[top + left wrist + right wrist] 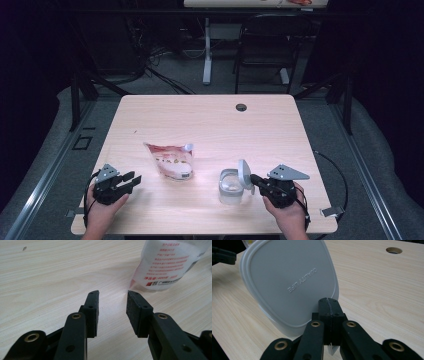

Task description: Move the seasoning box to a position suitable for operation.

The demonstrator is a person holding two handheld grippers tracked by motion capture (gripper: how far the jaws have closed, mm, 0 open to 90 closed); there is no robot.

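Observation:
A clear plastic container (230,186) stands on the wooden table (210,125) near the front, right of centre. Its white lid (244,174) is lifted on edge beside the container's right rim. My right gripper (254,179) is shut on the lid's (289,285) lower edge, the pads of my right gripper (328,305) pressed together over it. A red-and-white snack pouch (171,160) stands left of the container. My left gripper (134,181) rests at the front left with open jaws and nothing between them. The pouch (167,262) rises ahead and to the right of my left gripper (112,300).
A round cable hole (241,107) sits near the table's far edge. Behind the table are a black chair (265,45) and a white desk leg (207,50). Cables trail off the table's right side (335,165).

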